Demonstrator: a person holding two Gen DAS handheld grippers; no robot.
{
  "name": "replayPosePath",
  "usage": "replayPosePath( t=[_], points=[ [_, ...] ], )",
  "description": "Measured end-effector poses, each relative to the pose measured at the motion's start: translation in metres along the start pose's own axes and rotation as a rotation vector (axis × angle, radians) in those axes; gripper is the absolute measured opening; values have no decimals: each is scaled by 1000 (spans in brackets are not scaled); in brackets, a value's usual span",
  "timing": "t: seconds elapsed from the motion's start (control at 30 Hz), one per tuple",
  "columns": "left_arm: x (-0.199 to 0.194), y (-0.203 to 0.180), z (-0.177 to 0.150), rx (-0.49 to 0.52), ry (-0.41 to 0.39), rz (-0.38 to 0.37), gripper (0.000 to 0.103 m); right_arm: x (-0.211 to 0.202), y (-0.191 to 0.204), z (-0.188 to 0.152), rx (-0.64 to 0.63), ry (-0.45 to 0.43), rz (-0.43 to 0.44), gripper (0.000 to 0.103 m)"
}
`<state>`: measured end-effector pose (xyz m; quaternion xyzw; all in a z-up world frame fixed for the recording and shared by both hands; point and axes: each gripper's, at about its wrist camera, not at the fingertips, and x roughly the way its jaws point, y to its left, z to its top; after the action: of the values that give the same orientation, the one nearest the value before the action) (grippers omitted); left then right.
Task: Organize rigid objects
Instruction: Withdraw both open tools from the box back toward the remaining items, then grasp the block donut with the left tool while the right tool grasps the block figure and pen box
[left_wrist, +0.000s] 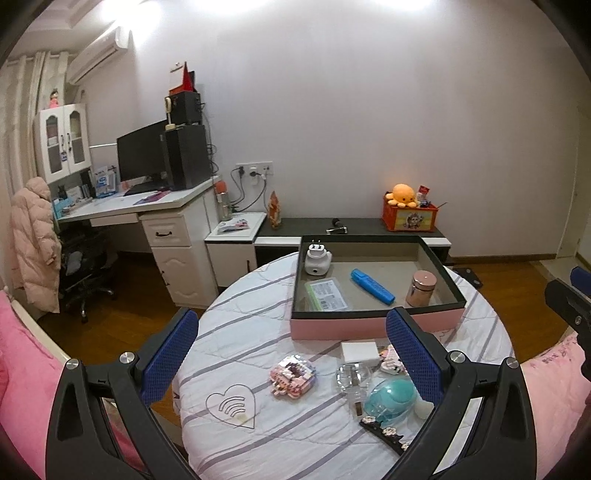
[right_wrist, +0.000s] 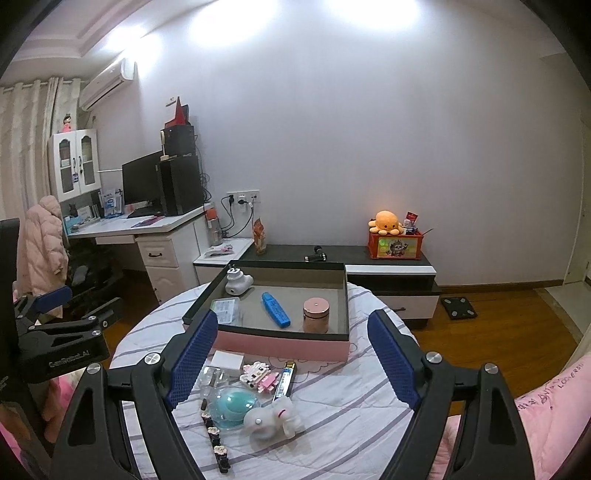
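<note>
A pink box with a dark rim (left_wrist: 376, 322) (right_wrist: 280, 343) stands at the far side of the round table. In it lie a white plug device (left_wrist: 317, 261), a clear labelled case (left_wrist: 327, 293), a blue marker (left_wrist: 372, 286) (right_wrist: 275, 309) and a pink jar (left_wrist: 421, 288) (right_wrist: 316, 314). In front of it lie a pink block toy (left_wrist: 293, 375), a white cube (left_wrist: 360, 351), a teal dome (left_wrist: 389, 400) (right_wrist: 234, 404), a white rabbit toy (right_wrist: 271, 421) and a black flowered hair clip (right_wrist: 216, 441). My left gripper (left_wrist: 291, 354) is open above the loose items. My right gripper (right_wrist: 295, 360) is open above them too.
The table wears a white striped quilted cover (left_wrist: 258, 435). Pink bedding (left_wrist: 22, 369) lies at both sides. A white desk with a monitor (left_wrist: 142, 155) stands at the back left. A low dark cabinet (left_wrist: 354, 225) carries an orange toy box (left_wrist: 410, 218).
</note>
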<state>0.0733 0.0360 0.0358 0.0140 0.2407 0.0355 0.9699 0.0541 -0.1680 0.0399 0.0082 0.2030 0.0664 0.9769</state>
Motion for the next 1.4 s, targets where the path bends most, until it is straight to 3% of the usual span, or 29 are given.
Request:
replayPosePath(
  t=[0.43,0.77,0.97,1.4],
  points=[
    [12,-14,6,27,25,-48,103,-1,-14,0,26,3,-50,85],
    [31,-16,3,41,82,-52,103,15,-14,2,23,42,-36,85],
    [65,-14,-10,57,193,-43,103,39,-9,-3,11,109,-22,85],
    [157,18,-59,30,494,8,103,150,12,-36,-51,410,36,85]
  ],
)
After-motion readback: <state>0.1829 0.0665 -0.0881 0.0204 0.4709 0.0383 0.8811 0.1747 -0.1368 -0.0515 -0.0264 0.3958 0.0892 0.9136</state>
